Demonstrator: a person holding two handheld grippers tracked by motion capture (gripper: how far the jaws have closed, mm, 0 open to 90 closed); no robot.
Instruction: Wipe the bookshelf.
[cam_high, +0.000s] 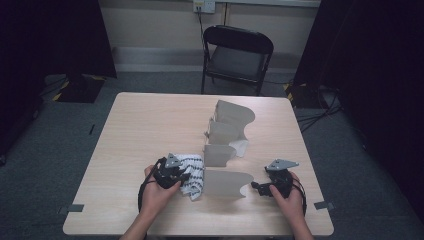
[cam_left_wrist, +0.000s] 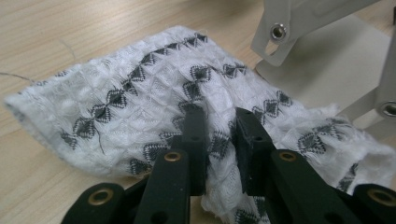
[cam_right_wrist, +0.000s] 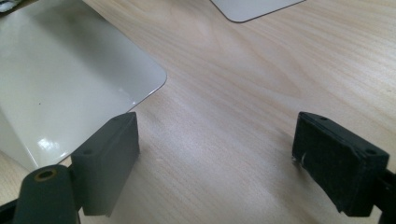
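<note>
A white cloth with black diamond patterns (cam_high: 194, 172) (cam_left_wrist: 135, 93) lies crumpled near the table's front, left of a grey hinged folding board (cam_high: 227, 182). My left gripper (cam_high: 183, 178) (cam_left_wrist: 219, 140) is shut on a raised fold of the cloth, and fabric bunches between its pads. The board's hinge and panels (cam_left_wrist: 327, 65) stand just beyond the cloth. My right gripper (cam_high: 256, 186) (cam_right_wrist: 215, 154) is open wide just above the bare wood, right of the board's nearest panel (cam_right_wrist: 60, 88). Nothing is between its fingers.
The board's further panels (cam_high: 230, 120) stand up in a row toward the table's far edge. A second panel corner (cam_right_wrist: 252, 7) is ahead of the right gripper. Bare wooden table (cam_high: 150, 125) spreads to the left. A black folding chair (cam_high: 237, 55) stands behind the table.
</note>
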